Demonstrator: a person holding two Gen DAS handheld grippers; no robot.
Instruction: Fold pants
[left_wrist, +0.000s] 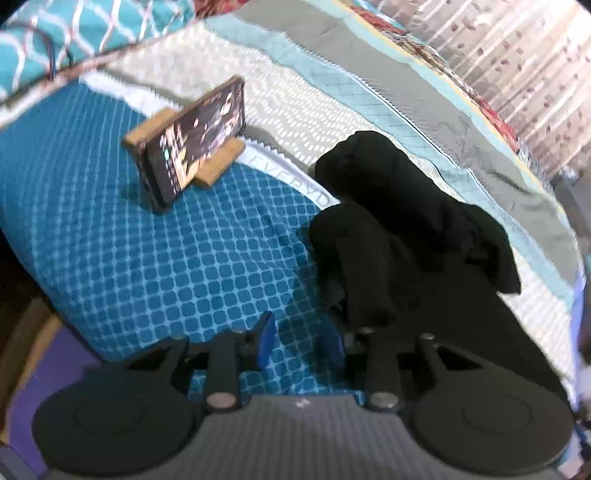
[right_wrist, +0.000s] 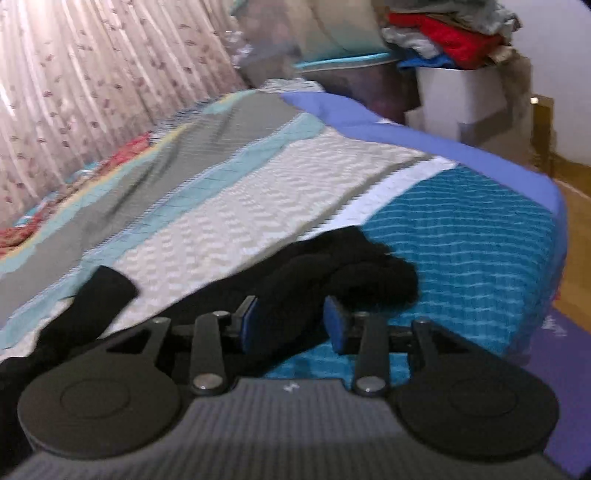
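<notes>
Black pants (left_wrist: 413, 236) lie bunched in a heap on the bedspread (left_wrist: 155, 251). In the left wrist view my left gripper (left_wrist: 301, 343) is open and empty over the blue checked cloth, its right finger just touching the heap's near edge. In the right wrist view the pants (right_wrist: 354, 266) lie crumpled across the white and blue stripes. My right gripper (right_wrist: 291, 325) is open, with a strip of the black cloth running between its blue pads (right_wrist: 334, 317); the jaws stand apart and do not pinch it.
A phone (left_wrist: 195, 144) leans on a wooden stand at the left of the bed. A patterned pillow (left_wrist: 74, 33) lies at the far left. Curtains (right_wrist: 92, 81) hang behind the bed. A white bin with piled clothes (right_wrist: 454, 70) stands past the bed end. Wooden floor (right_wrist: 576, 236) lies to the right.
</notes>
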